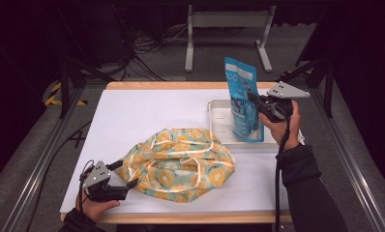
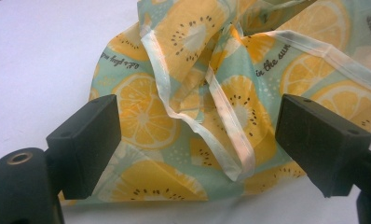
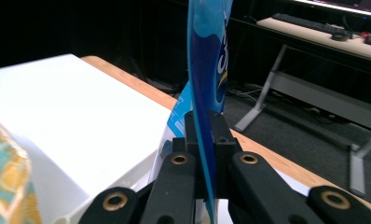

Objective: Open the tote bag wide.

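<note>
One blue pouch point(image 1: 242, 101), one white tray point(image 1: 219, 121), one lemon-print bag point(image 1: 178, 164).

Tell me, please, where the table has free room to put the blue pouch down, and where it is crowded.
Free: the wide white area of the table left of the white tray and behind the lemon-print bag; also a narrow strip in front of that bag. Crowded: the right side, where the right gripper holds the blue pouch upright over the tray, and the front left, where the open left gripper meets the bag.

High view looks down on whole table point(image 1: 132, 111); both gripper views sit close, sharing the fabric bag point(image 2: 211, 93).
</note>
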Demonstrator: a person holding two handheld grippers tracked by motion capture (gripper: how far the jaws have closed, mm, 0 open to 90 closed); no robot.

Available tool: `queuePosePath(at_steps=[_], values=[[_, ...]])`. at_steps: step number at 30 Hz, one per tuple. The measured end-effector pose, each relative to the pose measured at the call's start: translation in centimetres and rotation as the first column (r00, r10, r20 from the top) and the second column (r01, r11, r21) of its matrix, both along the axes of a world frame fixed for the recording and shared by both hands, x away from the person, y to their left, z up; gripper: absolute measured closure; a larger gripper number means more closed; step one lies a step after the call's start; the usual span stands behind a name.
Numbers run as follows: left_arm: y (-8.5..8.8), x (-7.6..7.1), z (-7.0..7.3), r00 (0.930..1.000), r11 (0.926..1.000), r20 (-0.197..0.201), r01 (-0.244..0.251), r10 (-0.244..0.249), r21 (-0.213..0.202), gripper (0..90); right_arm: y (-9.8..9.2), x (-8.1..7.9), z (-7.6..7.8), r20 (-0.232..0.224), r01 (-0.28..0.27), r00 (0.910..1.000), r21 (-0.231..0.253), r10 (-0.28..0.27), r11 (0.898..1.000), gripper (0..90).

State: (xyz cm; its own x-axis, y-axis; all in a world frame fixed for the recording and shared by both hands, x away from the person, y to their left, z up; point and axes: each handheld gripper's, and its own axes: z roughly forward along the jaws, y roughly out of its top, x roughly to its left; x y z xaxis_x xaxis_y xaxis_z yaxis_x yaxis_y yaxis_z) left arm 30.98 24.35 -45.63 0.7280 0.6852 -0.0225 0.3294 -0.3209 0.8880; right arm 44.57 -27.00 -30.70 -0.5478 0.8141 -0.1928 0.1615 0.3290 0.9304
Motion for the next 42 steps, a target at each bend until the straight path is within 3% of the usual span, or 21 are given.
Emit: queuePosePath(at_steps=[3, 8, 13, 15, 23, 27, 35, 42], values=[[0.0, 0.0, 0.0, 1.0000, 1.0000, 0.002, 0.001, -0.001, -0.001, 15.2, -0.2, 0.2, -0.3, 0.009, 0.014, 0.9999, -0.007, -0.014, 1.000, 89.5], [0.0, 0.0, 0.0, 1.0000, 1.0000, 0.004, 0.004, -0.004, -0.002, 15.2, -1.4, 0.3, -0.8, 0.017, 0.030, 0.9994, 0.027, -0.030, 0.999, 89.4], [0.0, 0.0, 0.0, 1.0000, 1.0000, 0.003, 0.005, -0.005, -0.001, 15.1, -2.0, -0.3, -1.3, 0.014, 0.003, 0.9999, 0.039, -0.003, 0.999, 89.0], [0.0, 0.0, 0.0, 1.0000, 1.0000, 0.003, 0.004, -0.004, -0.001, 15.1, -2.1, -0.6, -1.4, 0.018, 0.007, 0.9998, 0.024, -0.007, 1.000, 88.9], [0.0, 0.0, 0.0, 1.0000, 1.0000, 0.001, 0.006, -0.006, -0.003, 15.1, -3.5, -1.3, -2.0, 0.008, 0.029, 0.9995, 0.068, -0.030, 0.997, 86.4], [0.0, 0.0, 0.0, 1.0000, 1.0000, -0.002, 0.004, -0.004, -0.003, 15.2, -3.2, -1.4, -1.8, 0.025, 0.042, 0.9988, 0.023, -0.042, 0.999, 88.2], [0.1, 0.1, 0.0, 1.0000, 0.9999, -0.008, 0.006, -0.006, -0.010, 15.1, -2.8, 0.5, -1.6, 0.022, 0.065, 0.9976, 0.019, -0.065, 0.998, 89.1], [0.2, 0.1, 0.0, 1.0000, 0.9998, -0.003, 0.008, -0.008, -0.016, 15.1, -2.5, 0.8, -1.6, 0.041, 0.077, 0.9961, 0.014, -0.078, 0.997, 89.2]])
